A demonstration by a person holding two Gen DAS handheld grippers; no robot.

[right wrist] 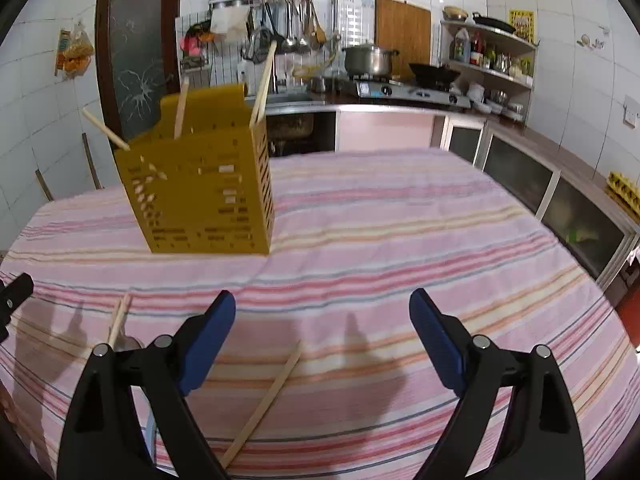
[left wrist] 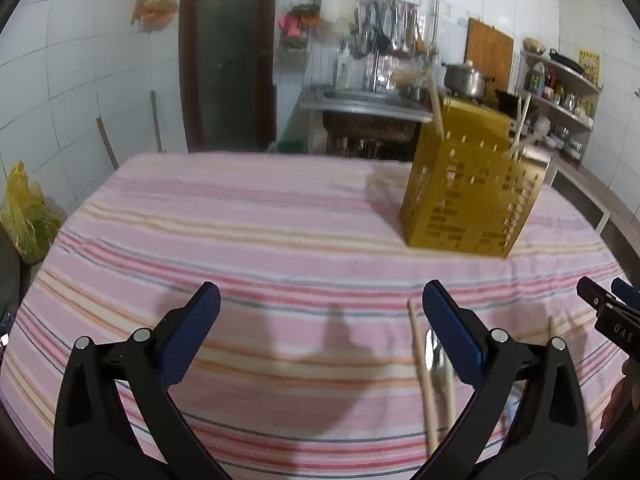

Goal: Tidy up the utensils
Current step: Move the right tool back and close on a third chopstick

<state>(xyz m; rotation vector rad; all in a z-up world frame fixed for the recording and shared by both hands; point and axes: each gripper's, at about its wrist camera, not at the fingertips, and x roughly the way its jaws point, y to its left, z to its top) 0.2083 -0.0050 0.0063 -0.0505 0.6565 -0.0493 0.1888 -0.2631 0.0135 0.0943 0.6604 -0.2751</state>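
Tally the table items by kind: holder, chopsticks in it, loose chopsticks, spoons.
Yellow holder: 1
Chopsticks in holder: 3
Loose chopsticks on cloth: 3
Metal spoon, partly hidden: 1
Total: 8

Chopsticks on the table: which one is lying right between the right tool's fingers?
The single chopstick lying slanted on the striped cloth, between the open right tool. The others lie left, beside a spoon.

A striped cloth (right wrist: pixel 400 216) covers the table; a steel pot (right wrist: pixel 368 60) sits behind.
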